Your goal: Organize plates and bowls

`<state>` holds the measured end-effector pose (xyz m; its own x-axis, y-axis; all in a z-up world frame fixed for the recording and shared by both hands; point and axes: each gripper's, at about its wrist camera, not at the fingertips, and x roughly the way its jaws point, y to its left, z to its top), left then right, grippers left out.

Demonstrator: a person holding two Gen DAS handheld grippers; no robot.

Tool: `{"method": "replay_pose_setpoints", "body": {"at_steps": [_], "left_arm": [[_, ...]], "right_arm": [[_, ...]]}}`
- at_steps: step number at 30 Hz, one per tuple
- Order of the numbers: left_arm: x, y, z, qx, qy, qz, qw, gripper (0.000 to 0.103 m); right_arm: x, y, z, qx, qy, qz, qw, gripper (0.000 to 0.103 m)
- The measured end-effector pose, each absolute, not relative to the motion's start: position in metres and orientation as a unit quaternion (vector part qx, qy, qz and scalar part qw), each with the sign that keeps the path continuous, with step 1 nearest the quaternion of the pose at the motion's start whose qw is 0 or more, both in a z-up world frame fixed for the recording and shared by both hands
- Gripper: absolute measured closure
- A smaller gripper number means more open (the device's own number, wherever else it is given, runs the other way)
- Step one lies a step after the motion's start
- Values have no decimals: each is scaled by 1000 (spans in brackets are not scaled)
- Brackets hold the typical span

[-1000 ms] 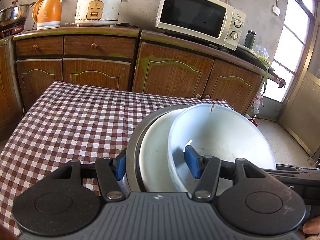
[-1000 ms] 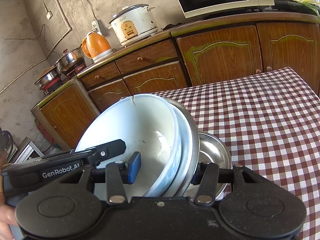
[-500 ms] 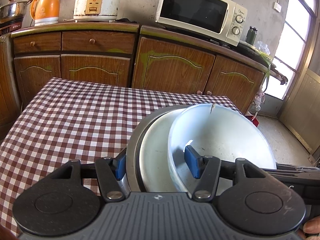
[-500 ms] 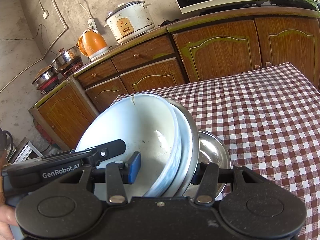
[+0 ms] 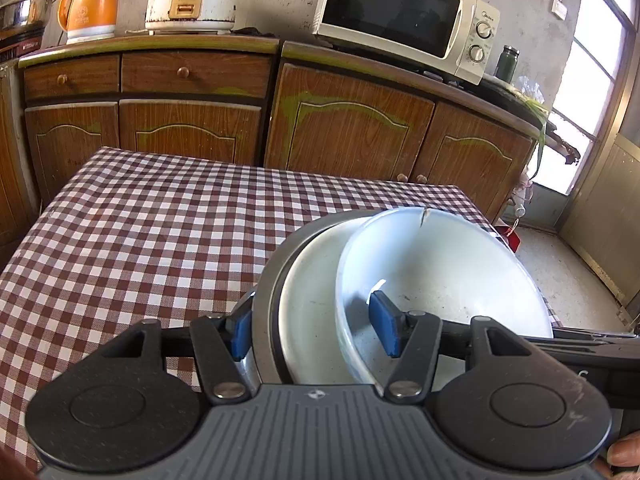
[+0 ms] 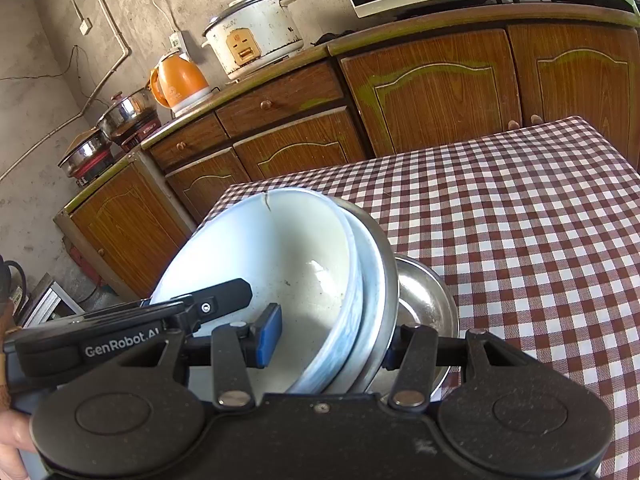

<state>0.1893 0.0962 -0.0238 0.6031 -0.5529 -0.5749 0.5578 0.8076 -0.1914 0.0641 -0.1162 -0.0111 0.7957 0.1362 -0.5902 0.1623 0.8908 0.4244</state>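
You're holding a nested stack of dishes w/ both grippers, tilted up over the near edge of the checked tablecloth [image 5: 168, 232]. Left gripper [image 5: 312, 326] is sitting about half open, blue pads clamping the stack's rims: one pad outside the metal plate [image 5: 269, 280], the other inside the white bowl [image 5: 444, 276]. A white plate [image 5: 312, 304] is sandwiched btwn those two. Right gripper [image 6: 328, 340] is gripping the same stack [image 6: 360, 264] from the opposite side, also roughly half open, left pad inside the bowl, right pad behind the metal rim. The bowl's far rim is showing a crack. A steel bowl [image 6: 424, 300] is lying just beyond the right gripper; can't tell whether it's part of the stack.
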Motion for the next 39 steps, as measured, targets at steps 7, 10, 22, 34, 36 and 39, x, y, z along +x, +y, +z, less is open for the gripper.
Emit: {"method": "replay_pose_setpoints", "body": {"at_steps": [7, 10, 22, 34, 36, 39], "left_arm": [[194, 94, -29, 4, 325, -309, 894, 45], [197, 93, -32, 4, 328, -309, 893, 45], [209, 91, -42, 5, 337, -307, 890, 45], [219, 89, -53, 4, 348, -305, 886, 45], [221, 88, -55, 5, 350, -305, 886, 45], [224, 88, -57, 6, 352, -304, 885, 45]], "right_arm": [[69, -116, -15, 235, 325, -7, 916, 45], [72, -116, -16, 236, 328, -7, 915, 45], [83, -118, -26, 240, 339, -5, 910, 45], [96, -124, -37, 241, 350, -2, 905, 45], [97, -124, -39, 241, 352, -1, 904, 45], [101, -124, -42, 244, 355, -1, 903, 45]]}}
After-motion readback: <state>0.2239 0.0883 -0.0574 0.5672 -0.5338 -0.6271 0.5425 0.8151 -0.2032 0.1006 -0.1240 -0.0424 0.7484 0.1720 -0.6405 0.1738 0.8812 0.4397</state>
